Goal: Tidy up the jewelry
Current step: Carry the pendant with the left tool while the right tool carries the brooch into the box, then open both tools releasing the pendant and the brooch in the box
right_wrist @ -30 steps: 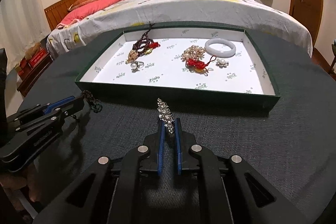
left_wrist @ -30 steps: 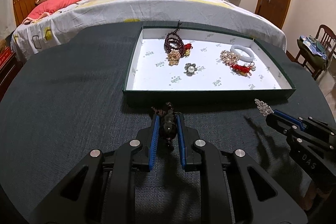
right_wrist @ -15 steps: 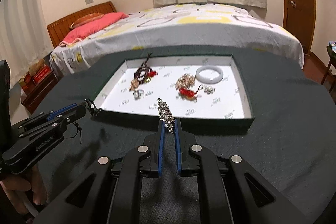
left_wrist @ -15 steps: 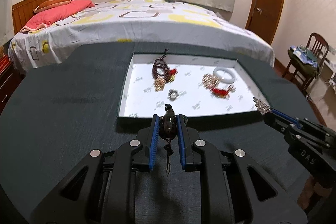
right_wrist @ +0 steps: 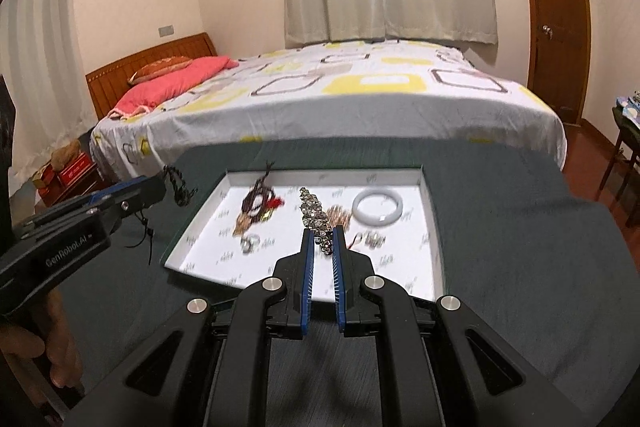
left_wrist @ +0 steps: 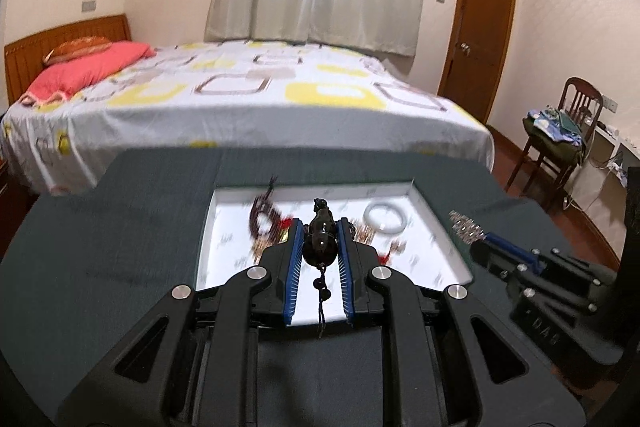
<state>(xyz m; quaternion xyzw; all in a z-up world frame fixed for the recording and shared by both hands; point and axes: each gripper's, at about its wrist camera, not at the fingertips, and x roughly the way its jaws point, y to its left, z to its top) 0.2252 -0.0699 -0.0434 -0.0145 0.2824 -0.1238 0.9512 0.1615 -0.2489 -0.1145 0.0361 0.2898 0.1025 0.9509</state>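
- Both tongs have come up off the dark table since a second ago, each carrying a piece of jewelry, and the tray that filled the view then now sits smaller and lower beneath them.
- Left tongs (left_wrist: 319, 247): its blue-lined jaws are nearly closed and pinch a dark bead pendant (left_wrist: 319, 241), whose knotted cord (left_wrist: 321, 291) hangs free below. A second ago this piece hung just above the table, short of the tray's near edge; now it hangs over the near half of the tray (left_wrist: 424, 201).
- Right tongs (right_wrist: 321, 247): the jaws are fully closed on the lower end of a sparkly crystal clip (right_wrist: 314, 213), which sticks up and forward past the tips. It too has moved from short of the near edge to above the tray's middle.
- Judgement: both pickups look done and the carry is under way; what remains is to lower each piece onto a bare patch of the white tray floor and let go.
- Already in the tray, left to right: a dark bead bracelet with a red tassel (right_wrist: 260, 201) toward the far left corner, a small ring (right_wrist: 250, 243) nearer, a gold-toned cluster (right_wrist: 338, 215) in the middle, and a white bangle (right_wrist: 377, 209) toward the far right corner.
- Writing: the side of the left tongs reads "GenRobot.AI" (right_wrist: 66, 251) in the right camera; the right tongs shows letters like "DAS" (left_wrist: 550, 335) in the left camera. Small printed marks dot the tray lining, too blurred to read.
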